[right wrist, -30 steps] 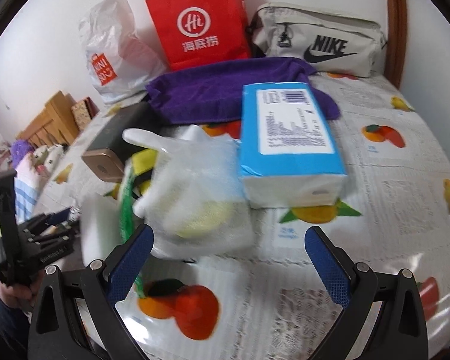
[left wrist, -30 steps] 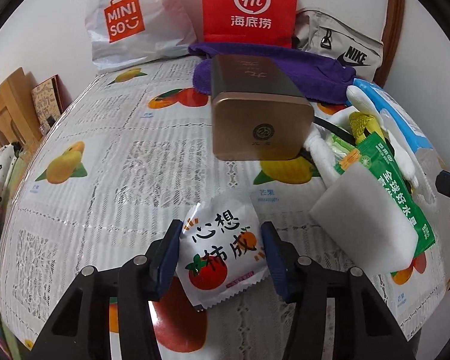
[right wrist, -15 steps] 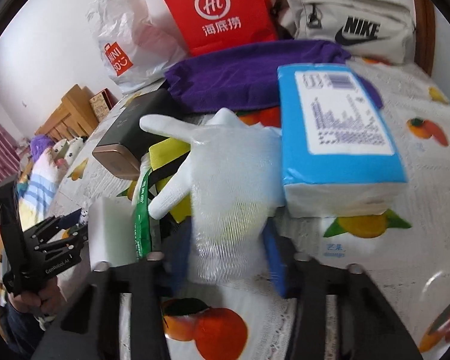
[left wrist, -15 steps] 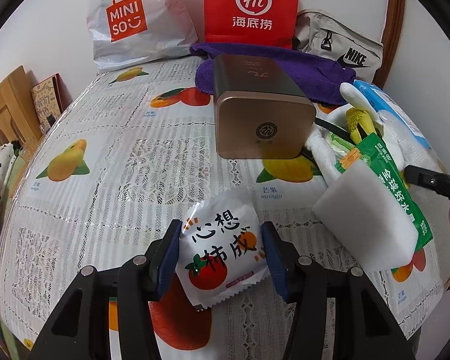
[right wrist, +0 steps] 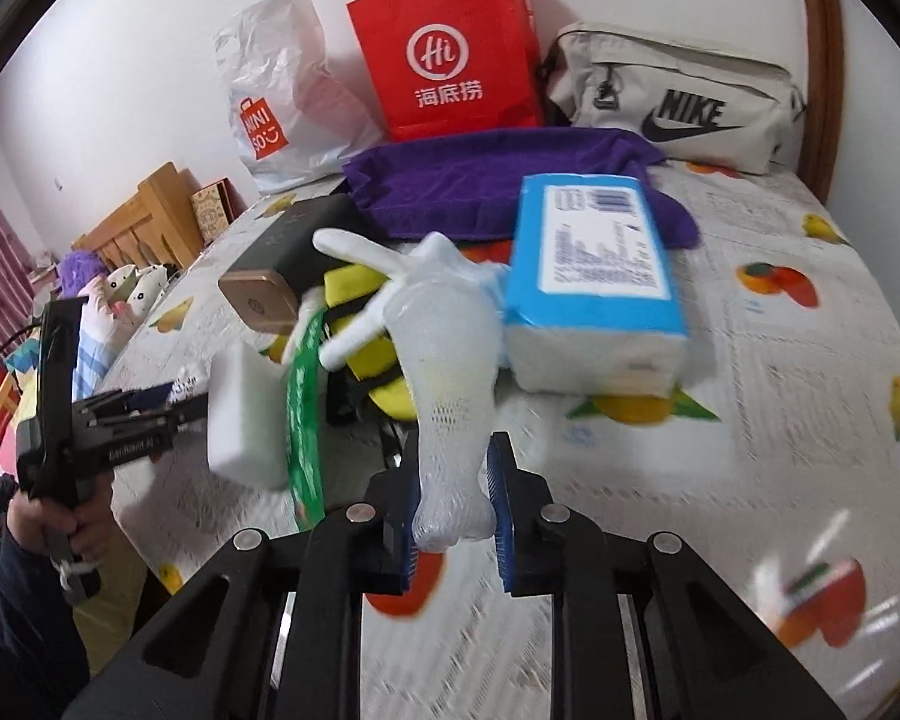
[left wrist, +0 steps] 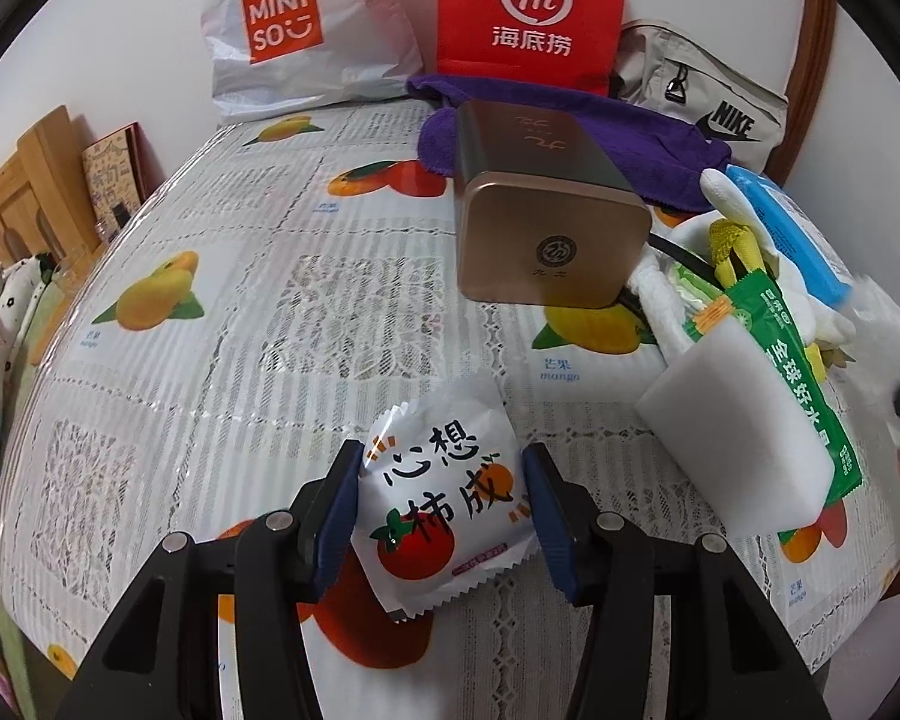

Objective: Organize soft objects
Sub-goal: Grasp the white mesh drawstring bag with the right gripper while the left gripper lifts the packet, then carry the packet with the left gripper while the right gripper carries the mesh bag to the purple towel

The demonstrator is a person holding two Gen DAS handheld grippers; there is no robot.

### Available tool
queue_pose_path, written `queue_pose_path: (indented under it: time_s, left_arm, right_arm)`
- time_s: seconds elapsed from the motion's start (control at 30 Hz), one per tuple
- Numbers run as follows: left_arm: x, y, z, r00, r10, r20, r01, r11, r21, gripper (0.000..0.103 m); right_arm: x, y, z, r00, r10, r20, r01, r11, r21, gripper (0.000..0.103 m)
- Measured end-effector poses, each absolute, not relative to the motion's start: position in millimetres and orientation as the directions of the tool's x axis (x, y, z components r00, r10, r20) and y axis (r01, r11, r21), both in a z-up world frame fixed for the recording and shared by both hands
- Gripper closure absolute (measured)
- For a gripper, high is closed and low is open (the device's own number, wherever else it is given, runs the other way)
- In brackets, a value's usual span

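My left gripper is shut on a white snack packet printed with a red persimmon, low over the tablecloth. My right gripper is shut on the cuff of a white knit glove, lifted with its fingers pointing away. Beside the glove lie a white sponge block, a green packet, a yellow-and-black item and a blue tissue pack. The sponge and green packet also show at the right of the left wrist view.
A gold-faced dark box lies mid-table. A purple towel, red paper bag, white Miniso bag and grey Nike bag line the wall. The table edge falls away at the right. Wooden furniture stands left.
My right gripper has closed from wide open onto the white glove and lifted it. My left gripper stays shut on the snack packet, hardly moved.
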State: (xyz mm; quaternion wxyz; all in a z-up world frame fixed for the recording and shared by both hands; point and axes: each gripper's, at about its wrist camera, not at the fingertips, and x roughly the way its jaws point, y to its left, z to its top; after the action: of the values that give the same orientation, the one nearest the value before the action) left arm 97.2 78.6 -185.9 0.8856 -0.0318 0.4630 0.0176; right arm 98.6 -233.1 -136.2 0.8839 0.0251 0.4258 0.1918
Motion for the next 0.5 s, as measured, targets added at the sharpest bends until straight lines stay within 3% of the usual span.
queue_pose_path:
  time_s: [0.23,0.5]
  left_arm:
    - [96,74,-186,0.567,0.03,-0.823,-0.075,0.997,-0.016,0.053]
    - [92,83,-173,0.574,-0.013,-0.819,-0.096,0.992,-0.083,0.054]
  right_arm:
    - [79,-264,-148,0.58,0.297,-0.758,-0.256,0.95,0.177,0.092]
    - [72,-277,-149,0.605,0.274,-0.748,-0.223,0.96,0.171,0.094]
